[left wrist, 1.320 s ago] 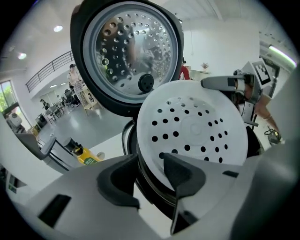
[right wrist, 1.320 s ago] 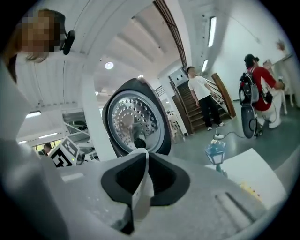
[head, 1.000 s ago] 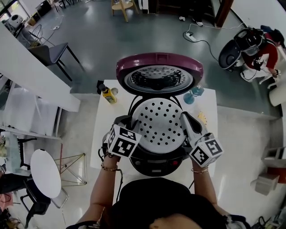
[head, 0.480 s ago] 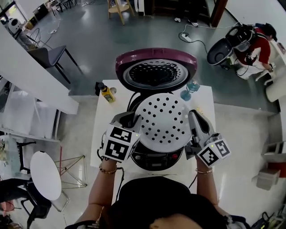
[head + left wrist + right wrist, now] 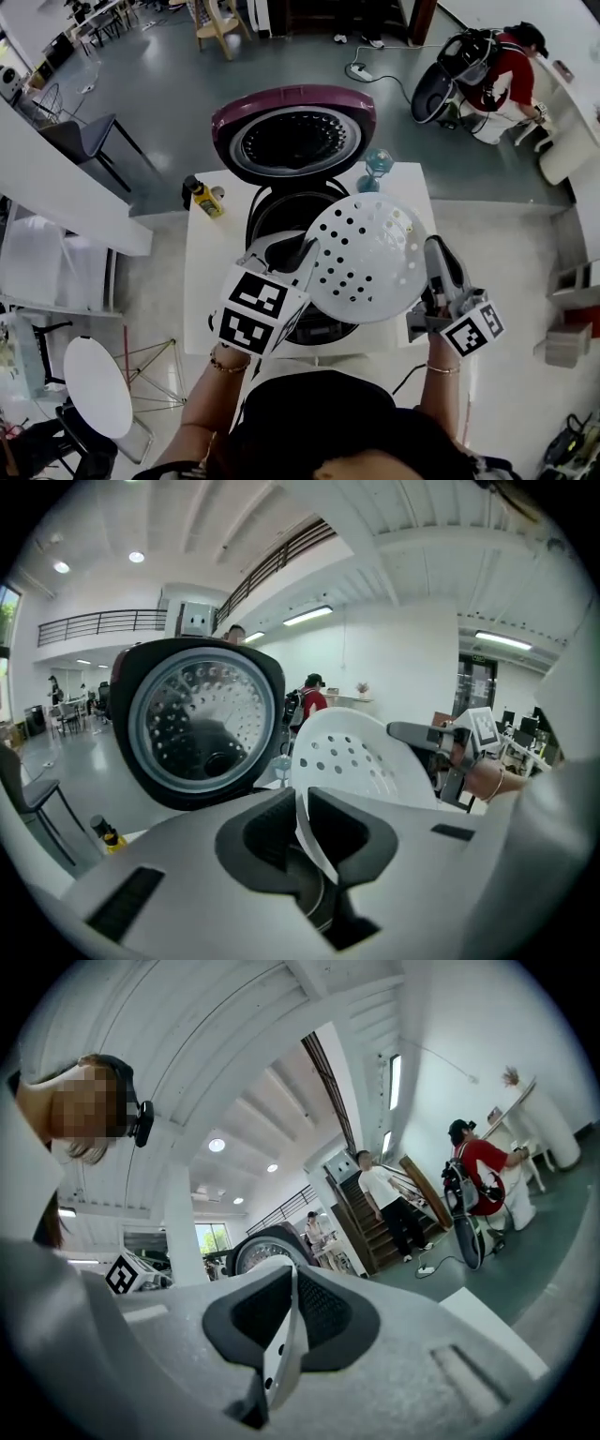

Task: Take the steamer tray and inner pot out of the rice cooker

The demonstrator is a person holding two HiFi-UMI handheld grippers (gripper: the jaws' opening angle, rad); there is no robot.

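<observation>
Pinching the tray (image 5: 366,258) by both edges so it cannot tip: left gripper (image 5: 302,255) mid-frame, just squeezed tighter on the rim, right gripper (image 5: 433,248) clamped on the far rim. Holding it tilted over the rice cooker (image 5: 323,328), right of middle, with the pot (image 5: 277,214) down inside.

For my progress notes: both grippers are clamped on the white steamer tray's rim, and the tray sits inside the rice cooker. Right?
Not quite: the head view shows the steamer tray lifted out of the rice cooker, held in the air over its right side. The left gripper and right gripper are indeed clamped on its rim.
</observation>
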